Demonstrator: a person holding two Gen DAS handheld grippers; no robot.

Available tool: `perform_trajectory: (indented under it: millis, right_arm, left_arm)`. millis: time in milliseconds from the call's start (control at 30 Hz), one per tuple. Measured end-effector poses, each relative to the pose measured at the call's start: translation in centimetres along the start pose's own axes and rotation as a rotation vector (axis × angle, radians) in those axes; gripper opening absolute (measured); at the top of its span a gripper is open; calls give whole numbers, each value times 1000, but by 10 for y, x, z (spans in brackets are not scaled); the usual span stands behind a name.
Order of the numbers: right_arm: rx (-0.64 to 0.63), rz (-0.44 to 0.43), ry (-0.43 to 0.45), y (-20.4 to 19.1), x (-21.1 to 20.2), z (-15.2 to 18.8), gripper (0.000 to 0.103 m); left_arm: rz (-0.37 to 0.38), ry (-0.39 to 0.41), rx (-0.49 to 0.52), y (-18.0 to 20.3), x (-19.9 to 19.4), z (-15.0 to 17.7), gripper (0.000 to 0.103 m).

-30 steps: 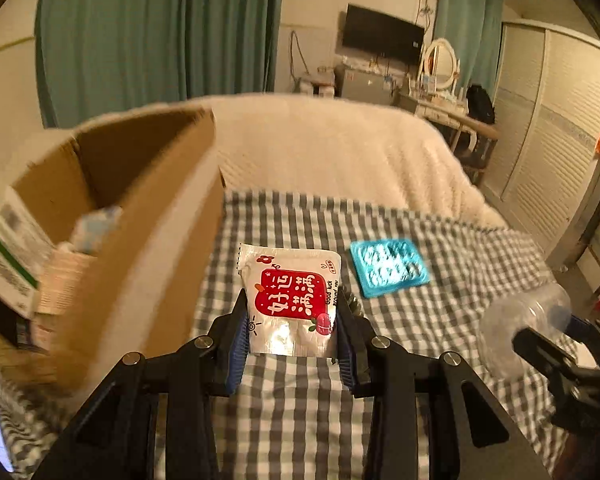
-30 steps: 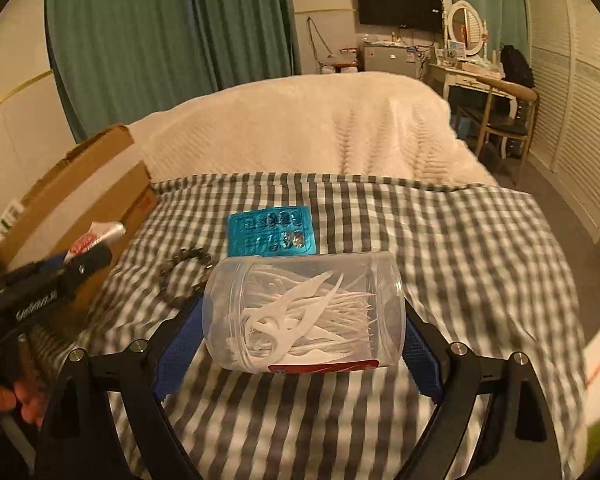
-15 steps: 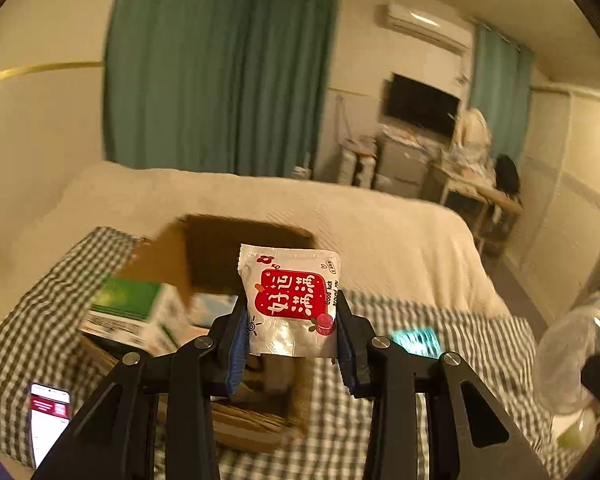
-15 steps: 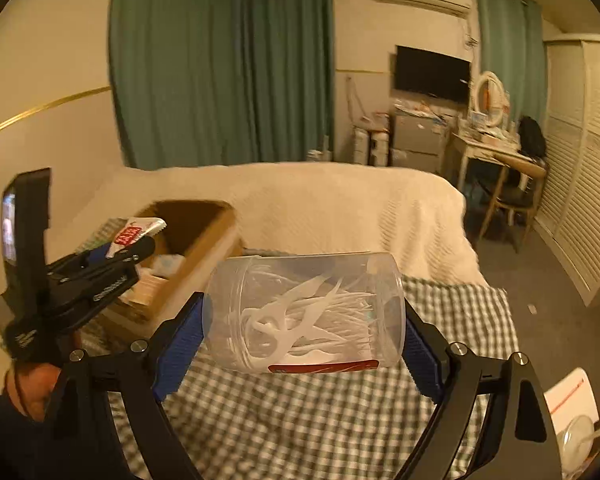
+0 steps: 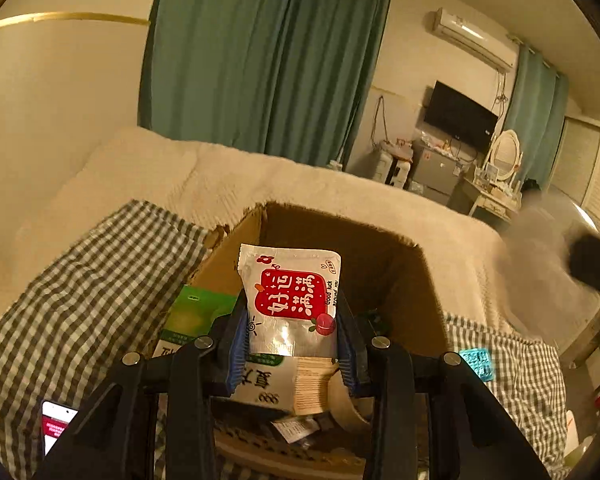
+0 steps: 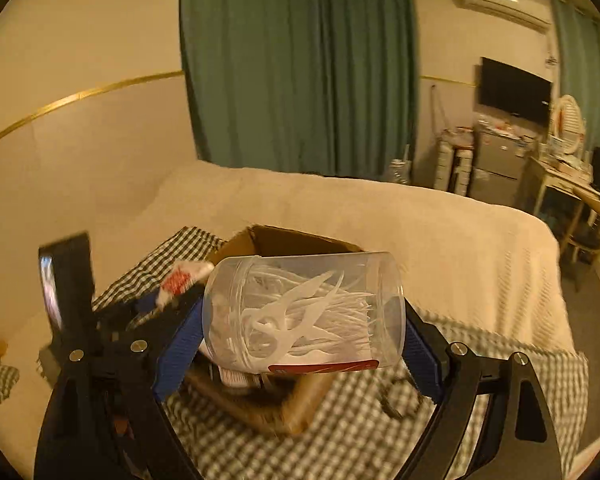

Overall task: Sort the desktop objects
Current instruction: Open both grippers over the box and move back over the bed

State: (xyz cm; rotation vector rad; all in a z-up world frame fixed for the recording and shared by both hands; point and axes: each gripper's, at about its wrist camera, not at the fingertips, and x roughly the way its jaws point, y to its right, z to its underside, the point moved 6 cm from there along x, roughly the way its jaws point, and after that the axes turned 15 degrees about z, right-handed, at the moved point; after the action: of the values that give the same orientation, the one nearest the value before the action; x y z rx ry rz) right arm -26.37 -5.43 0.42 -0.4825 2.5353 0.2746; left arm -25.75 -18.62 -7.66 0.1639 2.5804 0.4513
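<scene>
Left gripper: the left gripper point(image 5: 292, 334) has its blue-padded fingers point(image 5: 238, 336) closed on the lower part of a silver foil sachet with a red label and white characters point(image 5: 292, 296); the sachet stands upright between them, above the open top of the box.
Right gripper: the right gripper point(image 6: 302, 344) has its blue-padded fingers point(image 6: 180, 344) spread wide and pressed on the two ends of a clear plastic cylindrical jar of white floss picks point(image 6: 304, 312); the jar lies on its side, slightly tilted, with a red strip along its lower edge.
Box: the brown open cardboard box point(image 5: 396, 264) sits on the grey-and-white checked cloth point(image 5: 80, 288) over the bed; in the right wrist view it shows just behind and below the jar point(image 6: 300, 240).
Box contents: a green-and-white carton with printed characters point(image 5: 196, 316), a beige roll of tape point(image 5: 344, 400) and small packets whose print is too small to read.
Cloth, right of box: a teal blister pack point(image 5: 478, 362) lies flat on the checks.
Cloth, left of box: a phone with a lit red-and-white screen point(image 5: 56, 424) lies near the edge.
Other view of left gripper: in the right wrist view it appears at the left, blurred, with the sachet in it point(image 6: 184, 280).
Background: cream bed cover point(image 6: 420, 232), green curtains point(image 5: 260, 60).
</scene>
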Motion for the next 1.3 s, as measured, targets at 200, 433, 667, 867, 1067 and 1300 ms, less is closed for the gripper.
perform_trajectory:
  millis: [200, 433, 667, 867, 1067, 1300]
  right_arm:
    - [52, -52, -72, -20, 73, -19, 89]
    - [144, -7, -20, 13, 58, -20, 96]
    - [165, 125, 54, 97, -24, -6, 97]
    - [193, 287, 51, 166, -75, 43, 97]
    - [254, 348, -42, 218, -74, 109, 97]
    - [277, 339, -118, 243, -32, 161, 97]
  left_arm:
    - [-5, -33, 32, -8, 21, 3, 58]
    - [-23, -66, 40, 13, 20, 6, 103]
    - [54, -69, 142, 97, -13, 10, 103]
    - [169, -127, 198, 186, -3, 54, 103]
    - [172, -258, 131, 203, 53, 121, 103]
    - [165, -371, 127, 200, 113, 171, 103]
